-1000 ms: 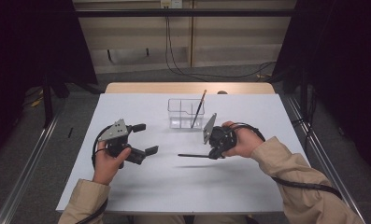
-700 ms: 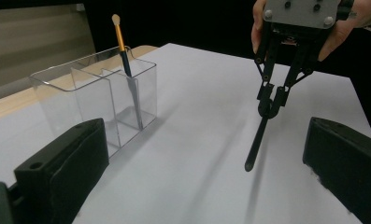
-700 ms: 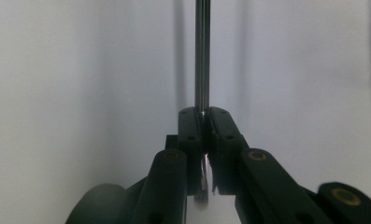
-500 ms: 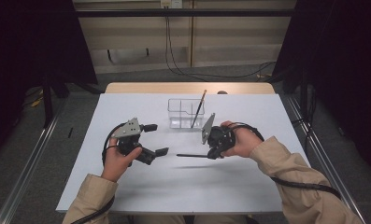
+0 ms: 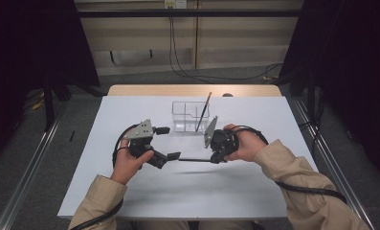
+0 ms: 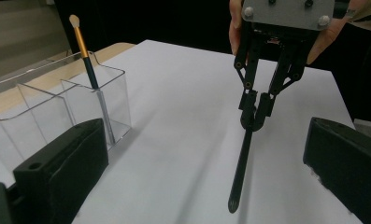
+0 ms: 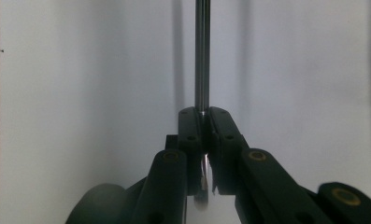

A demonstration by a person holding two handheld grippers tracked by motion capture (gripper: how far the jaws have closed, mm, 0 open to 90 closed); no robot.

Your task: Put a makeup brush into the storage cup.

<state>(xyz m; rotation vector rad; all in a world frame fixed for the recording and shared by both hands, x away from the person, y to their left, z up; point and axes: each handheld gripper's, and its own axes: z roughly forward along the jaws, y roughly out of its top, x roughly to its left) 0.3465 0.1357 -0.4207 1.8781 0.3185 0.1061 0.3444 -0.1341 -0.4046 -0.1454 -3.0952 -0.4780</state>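
At nine o'clock of the white table, the left gripper is held above the sheet with its blocky matte black jaws spread wide, nothing between them. Lying level between the two grippers is a thin dark rod, glossy and round, perhaps a brush handle; its free tip points at the left gripper and almost reaches it, and the rod casts a soft shadow on the table below. At twelve o'clock stands a clear plastic organizer with square compartments, a gold-banded brush leaning in its right one. At three o'clock, the right gripper has its jaws pinched tight on the rod's end.
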